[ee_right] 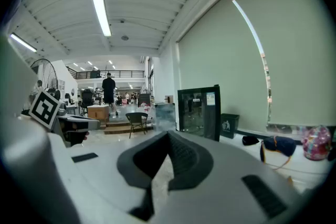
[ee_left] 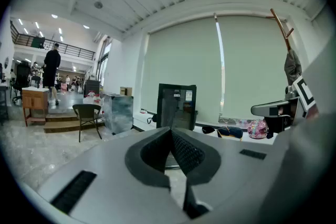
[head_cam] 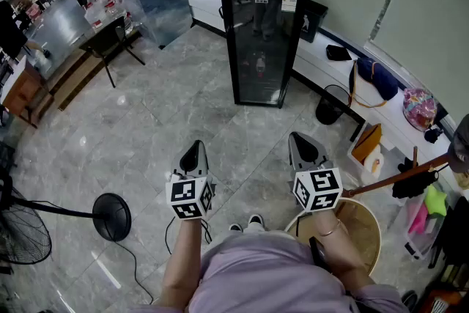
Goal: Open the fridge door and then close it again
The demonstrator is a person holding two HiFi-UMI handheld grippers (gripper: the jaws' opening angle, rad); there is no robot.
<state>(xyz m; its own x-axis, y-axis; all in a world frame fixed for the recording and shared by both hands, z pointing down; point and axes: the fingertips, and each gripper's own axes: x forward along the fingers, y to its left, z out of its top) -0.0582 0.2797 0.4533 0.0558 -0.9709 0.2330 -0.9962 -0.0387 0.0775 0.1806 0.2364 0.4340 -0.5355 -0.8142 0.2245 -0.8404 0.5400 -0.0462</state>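
Fridge (head_cam: 260,33) shut at the far wall, both tongs closed and empty

Head view: the tall, narrow black fridge stands on the floor (head_cam: 146,135) at the far side, its glass door facing the person and closed. The left tongs (head_cam: 193,150) and right tongs (head_cam: 304,146) are held side by side at the near edge, pointing toward the fridge and well apart from it.

Left gripper view: the left tongs (ee_left: 170,131) have their ribbed pads pressed together with nothing between them. The fridge (ee_left: 177,107) sits straight ahead beyond the tips, small and distant.

Right gripper view: the right tongs (ee_right: 168,136) are likewise fully closed on nothing. The fridge (ee_right: 199,113) shows just right of the tips, with a sticker high on its glass.

Handling, as a judgement: the door is rigid, with a smooth glass pane that gives no purchase and should not be knocked. A seal will probably resist, then let go. No handle can be made out from here, nor which side is hinged. The frame edge opposite the hinge looks like the place to hook or pinch. A slim cabinet may rock, so a steady pull suits it.
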